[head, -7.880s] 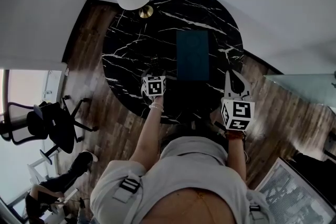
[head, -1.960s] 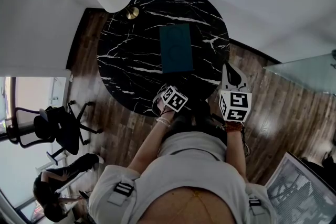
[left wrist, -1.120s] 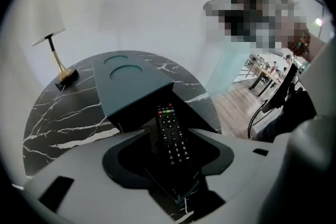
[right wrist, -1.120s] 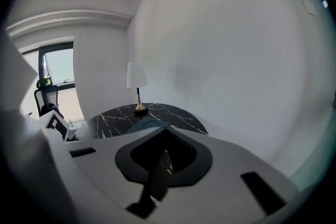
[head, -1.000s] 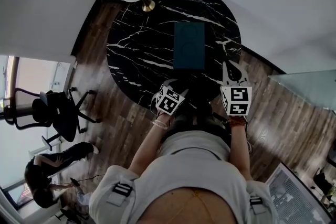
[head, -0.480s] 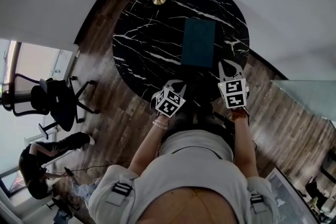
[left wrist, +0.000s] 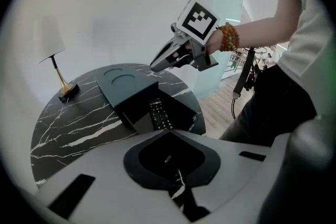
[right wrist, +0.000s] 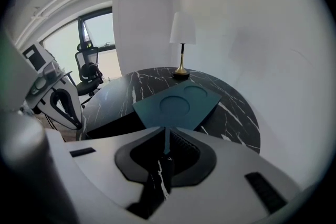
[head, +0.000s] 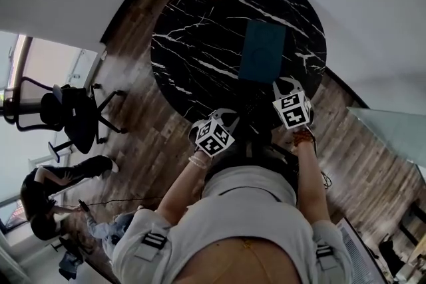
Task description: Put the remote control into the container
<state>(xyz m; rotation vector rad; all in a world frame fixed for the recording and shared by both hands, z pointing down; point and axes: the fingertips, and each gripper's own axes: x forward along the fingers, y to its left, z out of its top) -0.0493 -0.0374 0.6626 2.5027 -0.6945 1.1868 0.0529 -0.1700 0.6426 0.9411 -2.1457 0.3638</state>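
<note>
remote control (left wrist: 159, 114) in container (left wrist: 123, 84) | beyond left tongs (head: 226, 118), near right tongs (left wrist: 156, 64) | both closed, empty

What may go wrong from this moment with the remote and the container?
The right gripper seems to pinch the teal lid by a thin edge; a slip would likely drop it on the remote control. The container lies near the table edge, so pulling might drag it off.
</note>
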